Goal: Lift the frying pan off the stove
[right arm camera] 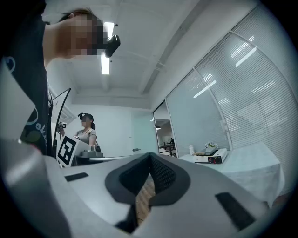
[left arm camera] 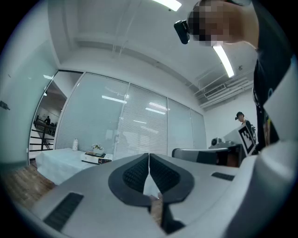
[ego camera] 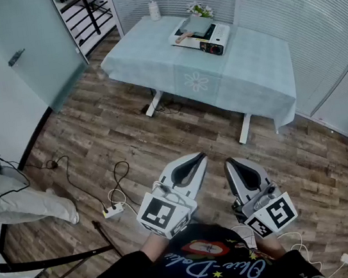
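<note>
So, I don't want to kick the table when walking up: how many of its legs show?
2. The left leg and the right leg both poke out below the near edge of the tablecloth, which may hide others behind.

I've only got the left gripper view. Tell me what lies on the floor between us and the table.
Observer: A power strip lies on the floor, left of the left gripper and off the straight line to the table.
Operator: Now check the other gripper's jaws.
Observer: The right gripper has its jaws together, with nothing between them.
Operator: Give me the pan's handle direction.
Observer: In the head view the pan sits on the stove, and its handle points left.
</note>
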Available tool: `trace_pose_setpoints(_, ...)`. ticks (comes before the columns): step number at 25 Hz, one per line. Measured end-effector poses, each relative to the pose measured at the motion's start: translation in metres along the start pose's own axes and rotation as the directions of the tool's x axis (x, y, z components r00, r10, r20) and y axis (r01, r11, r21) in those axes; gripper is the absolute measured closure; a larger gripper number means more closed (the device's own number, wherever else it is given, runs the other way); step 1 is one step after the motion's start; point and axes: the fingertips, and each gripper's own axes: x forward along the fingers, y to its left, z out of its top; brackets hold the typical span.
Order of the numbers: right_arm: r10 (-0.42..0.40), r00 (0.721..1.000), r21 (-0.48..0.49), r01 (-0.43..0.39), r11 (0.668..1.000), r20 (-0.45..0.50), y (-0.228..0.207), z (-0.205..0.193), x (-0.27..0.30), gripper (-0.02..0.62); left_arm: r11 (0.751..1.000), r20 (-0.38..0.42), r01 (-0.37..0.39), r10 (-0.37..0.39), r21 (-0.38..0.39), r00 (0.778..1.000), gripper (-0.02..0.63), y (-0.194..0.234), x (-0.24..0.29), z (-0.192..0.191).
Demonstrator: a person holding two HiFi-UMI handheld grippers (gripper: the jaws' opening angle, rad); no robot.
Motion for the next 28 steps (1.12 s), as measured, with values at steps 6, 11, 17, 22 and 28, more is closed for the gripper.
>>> trace_pose_setpoints(6,0.021,1.000,0.004,-0.021,1.000,0.000,0.001,0.000,0.004,0.595,1.000,-0.007,-0.025,0.025,0.008,1.000,0.600,0.004,-0.002,0.000)
trace_pose_setpoints(11,0.031,0.999,0.049,-0.032,0.998,0.023,0.000,0.001,0.006,0.595,0.999,-0.007,-0.046,0.046,0.007,0.999,0.600,0.009,-0.004,-0.001)
trace_pose_setpoints(17,0.024,0.999,0.073,-0.027,0.997,0.043,-0.008,0.003,0.008,0.595,0.999,-0.007,-0.043,0.043,0.006,0.999,0.600,0.011,0.001,-0.002)
trace_pose_setpoints(22,0.011,0.999,0.067,-0.013,0.998,0.032,-0.010,0.004,0.010,0.595,0.999,-0.005,-0.036,0.036,0.007,0.999,0.600,0.015,0.002,0.000)
trace_pose_setpoints(28,-0.018,0.999,0.070,0.016,0.997,0.027,-0.017,0.003,0.014,0.595,1.000,-0.001,-0.022,0.022,0.007,1.000,0.600,0.021,0.007,-0.001)
